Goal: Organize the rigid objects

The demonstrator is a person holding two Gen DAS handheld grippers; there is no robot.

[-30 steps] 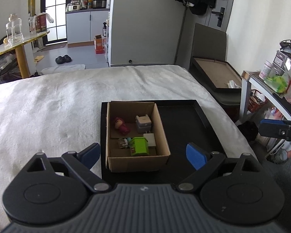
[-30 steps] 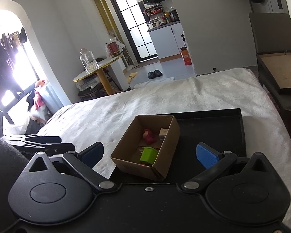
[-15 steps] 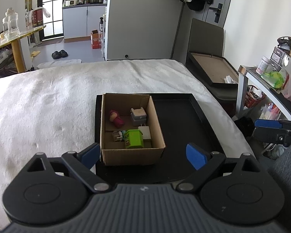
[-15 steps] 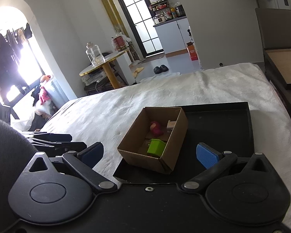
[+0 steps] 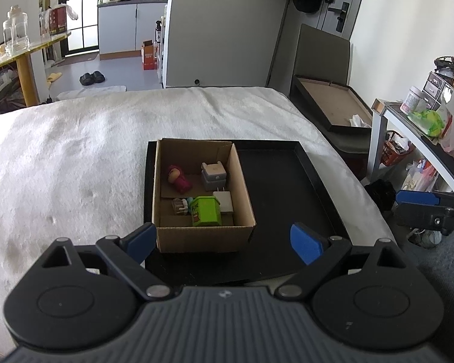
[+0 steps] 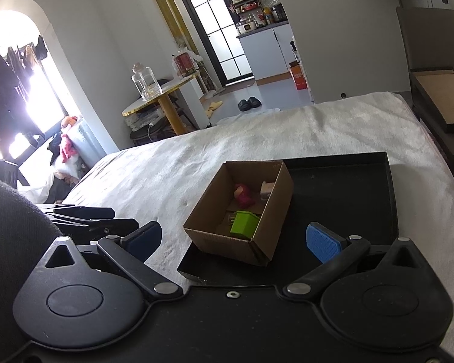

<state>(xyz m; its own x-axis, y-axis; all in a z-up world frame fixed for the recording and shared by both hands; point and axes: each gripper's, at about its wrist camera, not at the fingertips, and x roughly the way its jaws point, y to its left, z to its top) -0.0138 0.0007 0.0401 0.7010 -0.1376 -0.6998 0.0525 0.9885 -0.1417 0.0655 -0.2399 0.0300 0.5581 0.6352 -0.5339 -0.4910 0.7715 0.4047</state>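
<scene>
An open cardboard box (image 5: 202, 236) stands on the left part of a black tray (image 5: 287, 187) on a white-covered bed. In it lie a red doll (image 5: 178, 178), a grey block toy (image 5: 214, 175), a white plug (image 5: 224, 201), a green bin toy (image 5: 205, 210) and a small figure (image 5: 180, 205). My left gripper (image 5: 224, 240) is open and empty, just short of the box's near wall. My right gripper (image 6: 234, 237) is open and empty, near the box (image 6: 269, 208) and the tray's (image 6: 363, 199) near corner. The right gripper also shows in the left wrist view (image 5: 429, 208).
The white bed cover (image 5: 75, 157) spreads left and beyond the tray. A dark chair with a framed board (image 5: 333, 106) and a cluttered side table (image 5: 423, 121) stand to the right. A round table with a glass jar (image 6: 145, 84) stands far left.
Both grippers have drawn back a little and tilted; the box sits slightly farther off in both views. Box, tray and toys have not moved.
</scene>
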